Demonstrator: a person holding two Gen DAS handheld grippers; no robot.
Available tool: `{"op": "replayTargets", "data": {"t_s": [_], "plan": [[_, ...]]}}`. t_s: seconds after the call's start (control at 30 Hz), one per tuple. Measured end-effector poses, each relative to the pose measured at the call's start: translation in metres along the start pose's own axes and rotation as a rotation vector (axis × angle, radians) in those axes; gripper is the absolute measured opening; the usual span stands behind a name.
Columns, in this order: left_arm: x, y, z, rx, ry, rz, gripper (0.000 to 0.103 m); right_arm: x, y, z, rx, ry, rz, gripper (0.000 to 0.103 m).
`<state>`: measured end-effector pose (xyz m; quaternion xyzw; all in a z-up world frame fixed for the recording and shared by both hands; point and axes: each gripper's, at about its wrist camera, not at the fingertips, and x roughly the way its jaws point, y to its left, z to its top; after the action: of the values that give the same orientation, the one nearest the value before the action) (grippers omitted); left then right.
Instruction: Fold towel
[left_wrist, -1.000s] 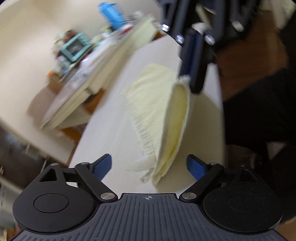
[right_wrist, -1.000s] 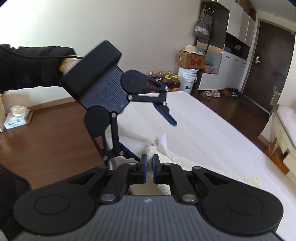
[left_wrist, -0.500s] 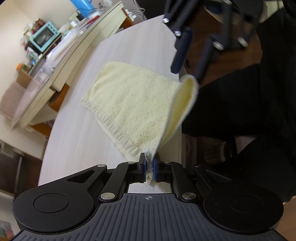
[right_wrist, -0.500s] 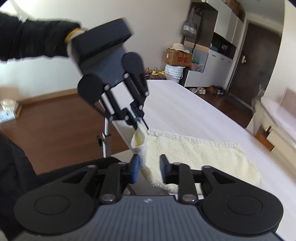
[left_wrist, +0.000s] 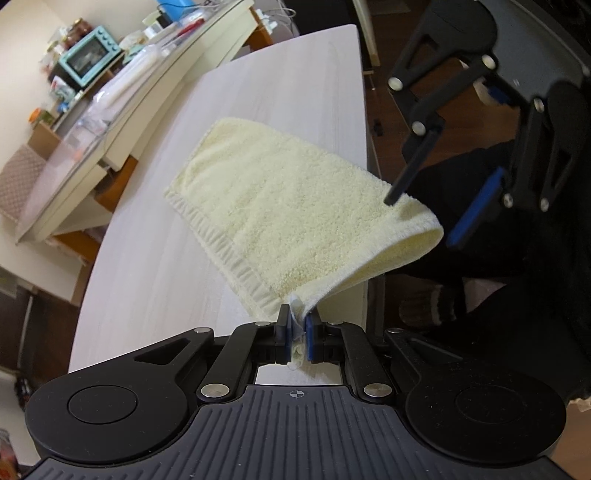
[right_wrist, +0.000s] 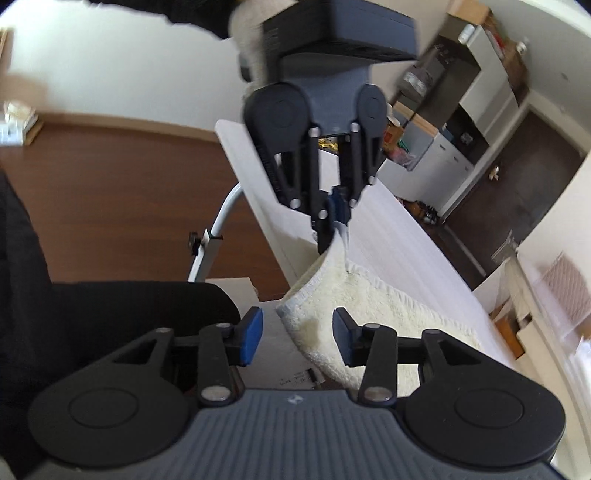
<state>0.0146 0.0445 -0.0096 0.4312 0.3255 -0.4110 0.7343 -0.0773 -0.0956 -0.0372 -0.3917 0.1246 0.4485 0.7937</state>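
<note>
The white table (left_wrist: 155, 258) is carrying the pale yellow towel (left_wrist: 288, 206), which is lying folded near the table's right edge, with its far part resting on the top and its near corner lifted up. The left gripper (left_wrist: 297, 332) is pinching this near corner, its blue pads pressed together on the cloth. The right gripper (right_wrist: 297, 334) is opening its jaws around the other lifted corner at the table edge, and the towel's fold is passing between the pads without being pressed.
</note>
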Motion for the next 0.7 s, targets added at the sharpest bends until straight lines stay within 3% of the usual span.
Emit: {"op": "replayTargets", "data": {"t_s": [0.1, 0.13, 0.17, 0.33, 0.4, 0.57, 0.7], "plan": [[-0.002, 0.002, 0.001, -0.018, -0.008, -0.008, 0.007, 0.009, 0.012, 0.001, -0.068, 0.000, -0.049, 0.039], [-0.003, 0.003, 0.002, -0.019, -0.009, -0.008, 0.007, 0.012, 0.016, 0.001, -0.101, 0.005, -0.068, 0.035], [-0.003, 0.003, 0.002, -0.018, -0.008, -0.006, 0.007, 0.015, 0.019, 0.001, -0.123, 0.008, -0.079, 0.023], [-0.007, 0.000, 0.003, 0.000, -0.003, -0.014, 0.008, 0.009, 0.019, -0.003, -0.126, -0.009, -0.080, 0.008], [-0.010, -0.001, 0.007, 0.023, -0.004, -0.021, 0.008, 0.001, 0.006, -0.003, -0.035, -0.025, -0.039, 0.007], [-0.017, 0.011, 0.027, 0.042, -0.034, -0.004, 0.008, -0.021, -0.057, -0.013, 0.336, -0.091, 0.091, 0.007], [-0.012, 0.038, 0.053, 0.022, -0.067, 0.060, 0.008, -0.029, -0.108, -0.034, 0.544, -0.132, 0.065, 0.006]]}}
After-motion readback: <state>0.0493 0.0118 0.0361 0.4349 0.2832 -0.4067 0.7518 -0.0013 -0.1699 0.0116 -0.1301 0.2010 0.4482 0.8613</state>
